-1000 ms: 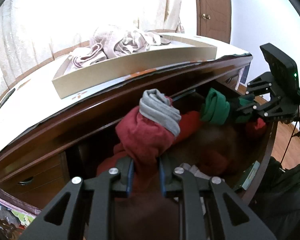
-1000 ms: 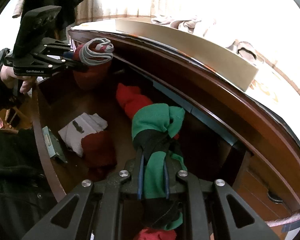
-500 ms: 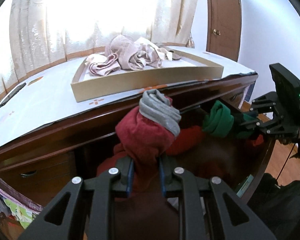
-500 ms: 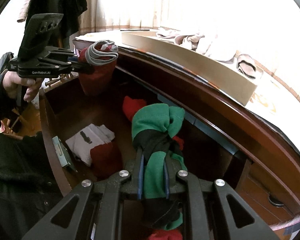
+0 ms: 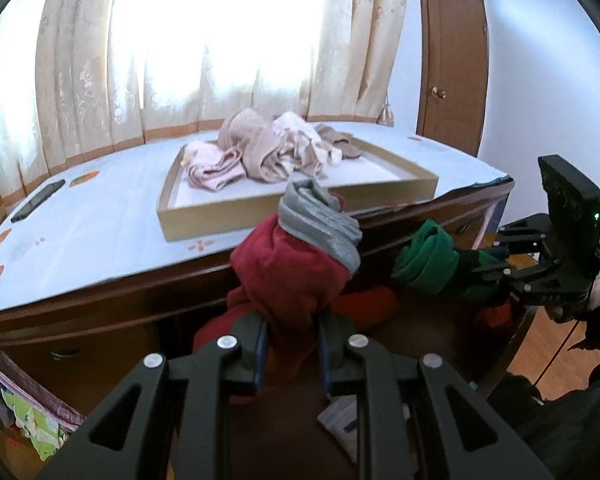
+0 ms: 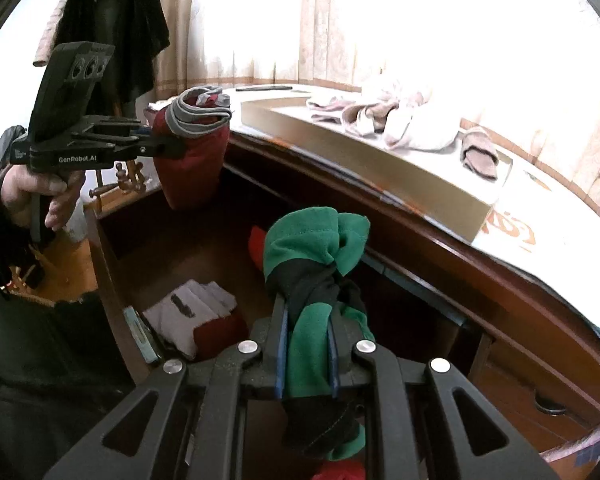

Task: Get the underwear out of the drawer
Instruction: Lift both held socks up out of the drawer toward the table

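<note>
Left wrist view: the red underwear bundle (image 5: 296, 276) with grey waistband is clamped low in the left hand-held gripper (image 5: 292, 356), raised above the open drawer (image 6: 112, 280). The right hand-held gripper (image 6: 306, 356) grips the green-and-black underwear roll (image 6: 312, 252) over the same drawer. Both appear light, soft and compressible; a hold at mid-bundle should prevent unrolling. Beyond the drawer, a tray (image 5: 260, 216) sits on the table (image 5: 80, 232).

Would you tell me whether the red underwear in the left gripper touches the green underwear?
Apart. The left wrist view shows dark drawer between the red underwear and green underwear.
</note>
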Demonstrator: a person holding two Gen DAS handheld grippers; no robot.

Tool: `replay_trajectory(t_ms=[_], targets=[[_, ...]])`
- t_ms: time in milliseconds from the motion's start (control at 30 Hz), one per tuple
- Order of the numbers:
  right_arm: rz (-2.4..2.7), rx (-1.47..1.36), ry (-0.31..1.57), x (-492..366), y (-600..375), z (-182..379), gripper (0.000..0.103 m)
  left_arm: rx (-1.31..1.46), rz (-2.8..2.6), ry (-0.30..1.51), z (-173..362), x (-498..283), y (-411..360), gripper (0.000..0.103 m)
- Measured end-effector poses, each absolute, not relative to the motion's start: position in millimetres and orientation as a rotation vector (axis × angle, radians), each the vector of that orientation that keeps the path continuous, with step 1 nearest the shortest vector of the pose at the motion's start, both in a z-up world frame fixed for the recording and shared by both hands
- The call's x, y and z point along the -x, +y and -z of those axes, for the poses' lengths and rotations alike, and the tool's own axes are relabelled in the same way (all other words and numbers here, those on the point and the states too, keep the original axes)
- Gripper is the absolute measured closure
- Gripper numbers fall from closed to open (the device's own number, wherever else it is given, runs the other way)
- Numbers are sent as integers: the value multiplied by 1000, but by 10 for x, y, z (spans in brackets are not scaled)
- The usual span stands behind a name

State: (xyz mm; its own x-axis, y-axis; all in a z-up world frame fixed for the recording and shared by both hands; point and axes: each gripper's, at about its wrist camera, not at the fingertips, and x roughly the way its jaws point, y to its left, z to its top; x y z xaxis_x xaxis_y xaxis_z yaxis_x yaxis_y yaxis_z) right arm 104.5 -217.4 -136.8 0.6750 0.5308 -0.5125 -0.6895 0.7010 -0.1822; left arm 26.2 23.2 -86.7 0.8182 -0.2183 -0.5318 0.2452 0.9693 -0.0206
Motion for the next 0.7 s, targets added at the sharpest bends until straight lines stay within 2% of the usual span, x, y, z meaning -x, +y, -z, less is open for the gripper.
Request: replay_trajectory(t_ms=[700], targets=[[-695,334,342,-914,-2232,1069,86,-25,236,488,547,-272,164,85]])
